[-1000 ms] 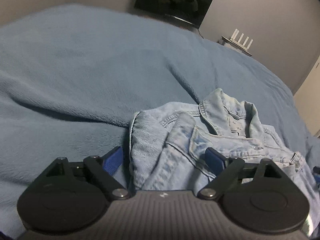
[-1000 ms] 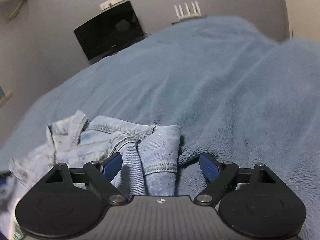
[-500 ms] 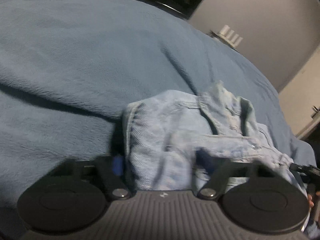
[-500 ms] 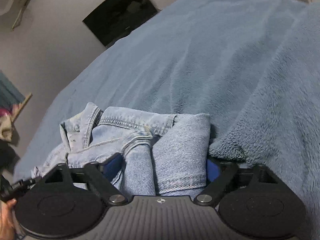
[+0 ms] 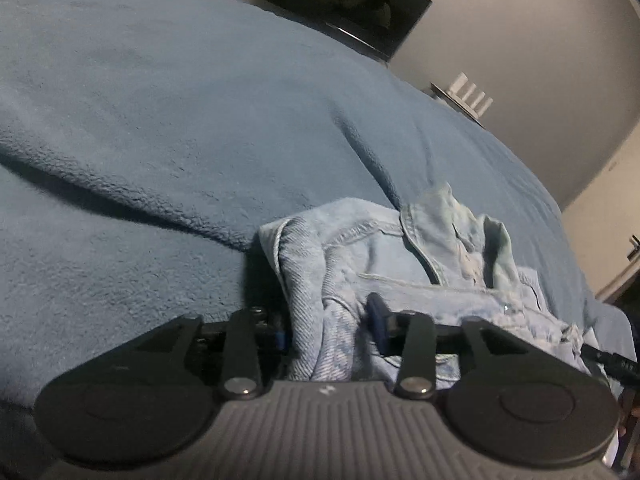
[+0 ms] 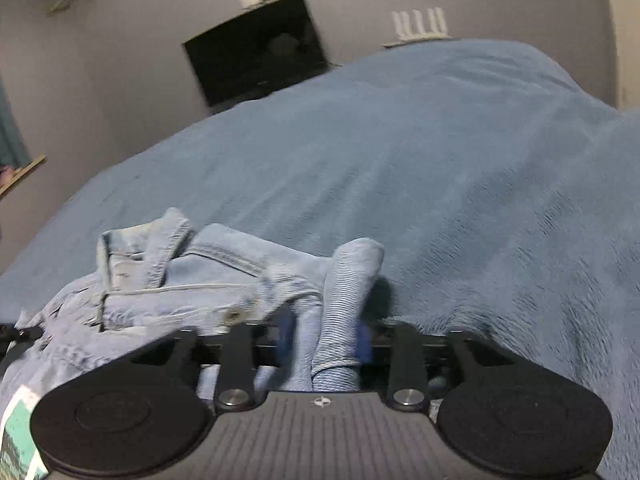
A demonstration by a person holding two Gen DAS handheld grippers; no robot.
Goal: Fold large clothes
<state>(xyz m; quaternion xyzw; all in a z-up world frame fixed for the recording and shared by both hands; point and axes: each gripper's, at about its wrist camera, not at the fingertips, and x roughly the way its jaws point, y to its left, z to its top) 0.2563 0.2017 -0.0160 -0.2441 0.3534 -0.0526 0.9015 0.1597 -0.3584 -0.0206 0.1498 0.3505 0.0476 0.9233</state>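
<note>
Since the earlier frame both grippers have advanced onto the denim jacket (image 5: pixel 404 264), and their jaws have narrowed around its folded side edges. The jacket lies bunched on the blue blanket (image 5: pixel 168 128), at lower centre of each view. The left gripper (image 5: pixel 330 326) is clamped on a thick denim fold; the right gripper (image 6: pixel 324 338) has jaws closing, with a rolled sleeve edge between them. Denim is judged heavy, stiff, non-slippery — grip at multilayer seams. Both grippers pitch downward, shallow, toward the bed.
</note>
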